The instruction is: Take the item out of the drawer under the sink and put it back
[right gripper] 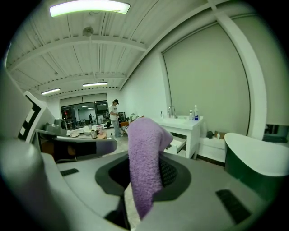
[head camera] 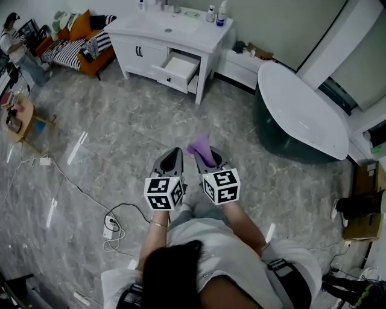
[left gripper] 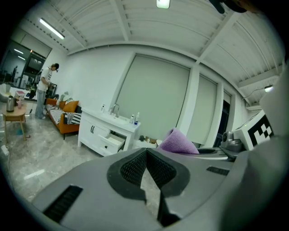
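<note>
- The right gripper (head camera: pixel 208 162) has its jaws drawn in narrow on a purple cloth (right gripper: pixel 144 158). The cloth rises from between the pads and folds over past the tips.
- The left gripper (left gripper: pixel 146 151) holds nothing. Its pads meet at the tips, with only a thin gap further back. It sits just beside the right gripper's jaws, on their left.
- The drawer (head camera: pixel 178 66) is pulled open, well ahead of both pairs of jaws and a little left of the right pair. It hangs from a white vanity (head camera: pixel 140 53).
- A sink (head camera: pixel 171 23) and some bottles (head camera: pixel 221 13) are on the vanity top.
- Grey marble floor (head camera: pixel 132 130) runs from the jaws to the drawer.
- A white-rimmed dark bathtub (head camera: pixel 301 117) stands ahead and to the right of the right gripper's jaws, near the vanity's right end.
- A striped orange sofa (head camera: pixel 78 45) stands far ahead and left of the left gripper's jaws.
- Further left of the sofa are a person (head camera: pixel 13 37) and a small round table (head camera: pixel 19 116).
- A power strip with a coiled cable (head camera: pixel 111 229) lies on the floor behind and left of the left gripper's jaws.
</note>
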{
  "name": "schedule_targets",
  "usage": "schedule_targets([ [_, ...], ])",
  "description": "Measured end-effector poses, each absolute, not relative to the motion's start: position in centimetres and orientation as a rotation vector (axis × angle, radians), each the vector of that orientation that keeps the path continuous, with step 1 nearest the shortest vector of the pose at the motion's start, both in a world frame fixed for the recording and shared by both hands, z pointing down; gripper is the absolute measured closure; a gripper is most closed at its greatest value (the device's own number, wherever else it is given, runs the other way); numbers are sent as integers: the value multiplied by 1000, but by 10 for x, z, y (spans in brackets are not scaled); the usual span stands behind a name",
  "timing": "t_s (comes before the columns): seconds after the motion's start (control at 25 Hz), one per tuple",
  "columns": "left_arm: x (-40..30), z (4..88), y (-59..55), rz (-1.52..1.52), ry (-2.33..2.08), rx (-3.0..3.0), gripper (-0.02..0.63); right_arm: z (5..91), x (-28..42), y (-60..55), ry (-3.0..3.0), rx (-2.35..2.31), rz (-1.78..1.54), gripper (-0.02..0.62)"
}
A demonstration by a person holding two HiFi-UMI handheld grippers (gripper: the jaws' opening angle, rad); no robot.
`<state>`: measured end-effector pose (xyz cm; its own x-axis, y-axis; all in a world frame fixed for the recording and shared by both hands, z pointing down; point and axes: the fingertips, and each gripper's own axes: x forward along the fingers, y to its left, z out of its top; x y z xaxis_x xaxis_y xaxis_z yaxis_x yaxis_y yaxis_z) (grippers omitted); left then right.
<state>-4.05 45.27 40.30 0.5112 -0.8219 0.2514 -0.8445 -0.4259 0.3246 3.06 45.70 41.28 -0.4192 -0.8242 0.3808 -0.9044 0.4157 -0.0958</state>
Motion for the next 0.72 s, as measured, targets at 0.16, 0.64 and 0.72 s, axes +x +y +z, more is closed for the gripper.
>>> schedule_targets([
  [0.16,-42,403,443,60,-1359,2348,601,412,29,448,-2396,1520,421,489],
  [0.64,-50,417,403,75,-1393,2308,601,415,30,397,-2408,1516,400,489],
  [0.72,-47,418,392,72,-1391,2308,601,417,31,385,-2410,1506,400,489],
])
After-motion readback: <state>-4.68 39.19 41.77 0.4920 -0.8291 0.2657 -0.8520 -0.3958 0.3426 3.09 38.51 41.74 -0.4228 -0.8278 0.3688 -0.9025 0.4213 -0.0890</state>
